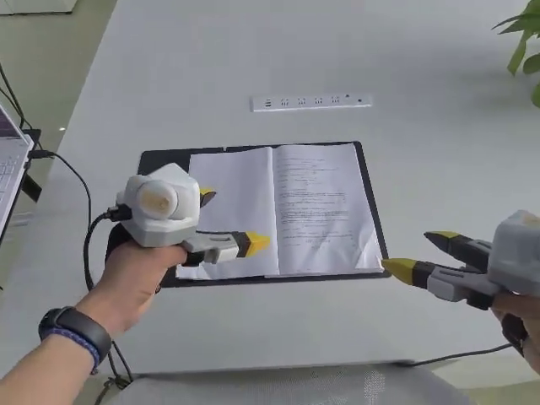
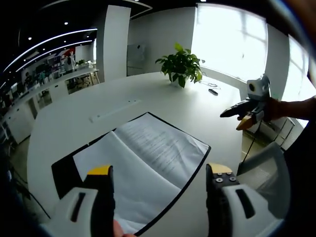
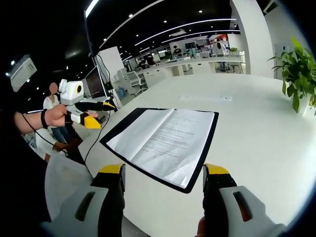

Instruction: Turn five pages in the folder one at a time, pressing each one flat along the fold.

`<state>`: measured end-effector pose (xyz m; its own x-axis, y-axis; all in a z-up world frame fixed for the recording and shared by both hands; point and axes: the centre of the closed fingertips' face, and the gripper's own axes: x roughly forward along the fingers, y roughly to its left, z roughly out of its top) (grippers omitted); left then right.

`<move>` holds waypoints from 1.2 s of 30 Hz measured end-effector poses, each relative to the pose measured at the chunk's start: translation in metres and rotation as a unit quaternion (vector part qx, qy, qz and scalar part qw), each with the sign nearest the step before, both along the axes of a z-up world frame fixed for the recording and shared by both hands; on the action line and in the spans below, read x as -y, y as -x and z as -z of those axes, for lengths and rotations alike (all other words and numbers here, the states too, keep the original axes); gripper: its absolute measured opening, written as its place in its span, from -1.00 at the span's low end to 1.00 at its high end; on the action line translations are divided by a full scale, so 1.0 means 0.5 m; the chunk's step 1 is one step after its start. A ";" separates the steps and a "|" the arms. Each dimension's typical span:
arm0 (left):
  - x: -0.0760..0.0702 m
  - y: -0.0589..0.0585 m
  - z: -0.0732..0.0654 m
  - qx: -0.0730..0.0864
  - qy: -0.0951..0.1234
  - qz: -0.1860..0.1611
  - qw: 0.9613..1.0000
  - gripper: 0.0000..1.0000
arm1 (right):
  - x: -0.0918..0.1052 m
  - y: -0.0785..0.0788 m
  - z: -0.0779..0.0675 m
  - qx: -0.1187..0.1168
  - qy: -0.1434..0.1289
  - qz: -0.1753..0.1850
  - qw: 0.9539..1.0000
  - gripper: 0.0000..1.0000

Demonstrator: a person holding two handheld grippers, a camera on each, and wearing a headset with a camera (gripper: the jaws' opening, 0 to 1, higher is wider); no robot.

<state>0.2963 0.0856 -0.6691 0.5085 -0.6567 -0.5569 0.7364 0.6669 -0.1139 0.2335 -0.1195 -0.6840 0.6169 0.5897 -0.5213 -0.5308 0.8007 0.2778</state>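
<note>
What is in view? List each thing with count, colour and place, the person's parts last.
table: one, white, underneath
folder: one, black, open on table
pages: two showing, white, in folder
power strip: one, white, beyond the folder
plant: one, green, far right
laptop: one, pale, left edge
wristband: one, dark, left wrist
left hand-held gripper: one, white, yellow-tipped, open, by left page
right hand-held gripper: one, same colours, open, right of folder
</note>
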 end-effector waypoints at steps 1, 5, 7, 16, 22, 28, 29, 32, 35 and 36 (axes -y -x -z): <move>0.011 -0.001 0.002 0.000 0.000 0.007 1.000 0.52 | 0.000 0.000 -0.001 0.000 0.000 0.001 1.000 0.25; 0.048 -0.005 0.011 -0.001 -0.003 0.034 0.999 0.52 | 0.002 0.001 -0.003 0.001 0.000 0.005 1.000 0.25; 0.065 -0.008 0.015 -0.001 -0.005 0.044 0.999 0.51 | 0.004 0.003 -0.002 0.000 0.000 0.007 1.000 0.25; 0.186 -0.024 0.049 -0.006 -0.006 0.093 0.996 0.48 | 0.013 0.004 0.000 -0.004 -0.005 0.020 1.000 0.24; 0.248 -0.022 0.076 -0.012 -0.004 0.111 0.994 0.46 | 0.019 0.003 0.000 -0.007 -0.010 0.025 1.000 0.24; 0.295 -0.010 0.124 -0.025 -0.016 0.130 0.991 0.44 | 0.027 0.004 0.005 -0.011 -0.011 0.029 0.999 0.23; 0.301 -0.009 0.131 -0.024 -0.019 0.132 0.991 0.43 | 0.029 0.004 0.005 -0.012 -0.012 0.030 0.999 0.23; 0.315 -0.007 0.153 -0.030 -0.026 0.135 0.990 0.42 | 0.031 0.004 0.005 -0.012 -0.014 0.032 0.999 0.23; 0.327 -0.008 0.165 -0.035 -0.025 0.133 0.990 0.42 | 0.034 0.005 0.007 -0.013 -0.015 0.033 0.999 0.23; 0.332 -0.009 0.171 -0.037 -0.026 0.133 0.990 0.42 | 0.036 0.005 0.007 -0.013 -0.016 0.034 0.999 0.23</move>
<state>0.3009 -0.0804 -0.7545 0.2778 -0.7318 -0.6224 0.8779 0.4565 -0.1449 0.2312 -0.1374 -0.6876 0.6426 0.5634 -0.5192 -0.4671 0.8253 0.3174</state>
